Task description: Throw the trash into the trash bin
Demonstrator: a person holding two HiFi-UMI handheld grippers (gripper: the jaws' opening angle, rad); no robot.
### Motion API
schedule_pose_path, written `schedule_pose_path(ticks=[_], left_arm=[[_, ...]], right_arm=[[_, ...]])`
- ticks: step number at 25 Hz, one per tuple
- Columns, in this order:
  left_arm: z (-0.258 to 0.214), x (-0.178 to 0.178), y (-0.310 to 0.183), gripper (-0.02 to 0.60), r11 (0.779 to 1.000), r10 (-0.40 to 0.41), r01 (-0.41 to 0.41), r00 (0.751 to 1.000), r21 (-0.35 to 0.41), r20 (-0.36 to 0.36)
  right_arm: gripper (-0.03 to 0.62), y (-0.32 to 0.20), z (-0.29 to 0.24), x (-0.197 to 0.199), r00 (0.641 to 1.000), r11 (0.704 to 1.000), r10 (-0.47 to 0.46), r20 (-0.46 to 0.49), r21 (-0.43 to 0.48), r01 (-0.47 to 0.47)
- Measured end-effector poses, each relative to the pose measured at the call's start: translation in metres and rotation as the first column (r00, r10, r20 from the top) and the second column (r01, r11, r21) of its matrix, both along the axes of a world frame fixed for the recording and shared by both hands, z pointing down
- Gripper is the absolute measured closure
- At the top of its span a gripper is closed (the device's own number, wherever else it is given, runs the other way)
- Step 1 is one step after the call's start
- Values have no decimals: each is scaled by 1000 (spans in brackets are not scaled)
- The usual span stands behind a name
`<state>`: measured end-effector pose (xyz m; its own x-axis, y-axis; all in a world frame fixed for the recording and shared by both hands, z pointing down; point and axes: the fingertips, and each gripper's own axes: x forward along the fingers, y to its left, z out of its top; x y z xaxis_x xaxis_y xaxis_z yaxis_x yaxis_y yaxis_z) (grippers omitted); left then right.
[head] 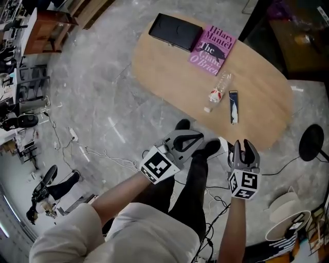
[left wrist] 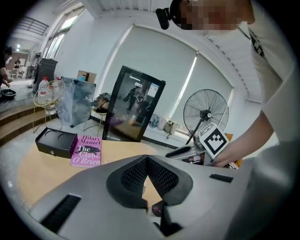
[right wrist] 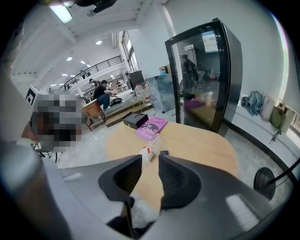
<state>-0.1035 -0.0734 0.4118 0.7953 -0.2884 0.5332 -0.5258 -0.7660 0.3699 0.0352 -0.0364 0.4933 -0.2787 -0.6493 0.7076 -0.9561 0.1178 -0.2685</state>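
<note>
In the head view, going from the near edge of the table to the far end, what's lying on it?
Slim dark item → plastic bottle → pink book → black box.

— What's underfoot?
— A grey marble floor, with cables trailing near. An oval wooden counter stands far right.
— And beyond?
— A dark glass-fronted cabinet, a standing fan, and bright ceiling lights.

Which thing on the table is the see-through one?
The plastic bottle, lying on its side beside the narrow dark packet, just off the pink book. Those two and the black box are opaque.
</note>
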Motion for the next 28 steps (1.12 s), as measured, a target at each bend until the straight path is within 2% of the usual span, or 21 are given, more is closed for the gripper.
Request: schedule_pose_path(ticks=[17,21,25,28], left_arm=[[133,-5,12,577,997,-6,8,1000,-71,25],[152,-6,10,577,996,-17,19,1000,-87,19],[164,-4,10,577,995,-14,16,1000,-99,16],[169,-3,13,577,994,-5,7,1000,-110,16]], right_arm=[[401,-9,214,-1,999,983,10,-41,-185,-17],[371,-9,245,-1,998,977,9,-65,-212,-23],[370,-12,263,1,992,978,-8,-126,-208,-18],[405,-12,264,2,982,983,-19,-190,-185,-16]])
